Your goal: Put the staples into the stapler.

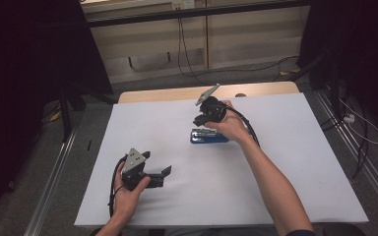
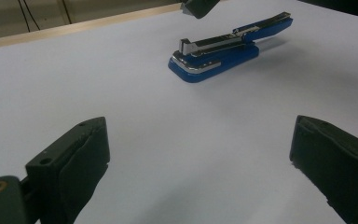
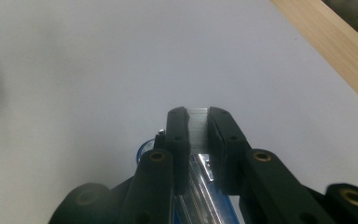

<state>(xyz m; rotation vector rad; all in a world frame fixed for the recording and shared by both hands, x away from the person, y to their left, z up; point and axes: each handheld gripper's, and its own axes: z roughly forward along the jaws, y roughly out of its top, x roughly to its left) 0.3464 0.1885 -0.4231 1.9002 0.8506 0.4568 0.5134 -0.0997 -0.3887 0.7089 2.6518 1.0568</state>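
Note:
A blue stapler [image 1: 209, 136] with a chrome magazine lies near the middle of the white table [image 1: 295, 157]. My right gripper [image 1: 204, 123] points down onto it from above. In the right gripper view that gripper [image 3: 198, 116] is shut on the stapler's chrome strip [image 3: 199, 182], with its pads pressed against both sides. In the left gripper view the stapler [image 2: 214, 58] lies ahead with its blue top arm raised toward the far end. My left gripper [image 1: 156, 163] rests low at the table's near left, open, and the left gripper view shows nothing between the jaws of this gripper [image 2: 200, 140].
A wooden table edge [image 1: 177, 93] runs along the far side of the white surface. Beyond it are a pale wall panel with hanging cables [image 1: 182, 44] and dark stands on the floor at both sides.

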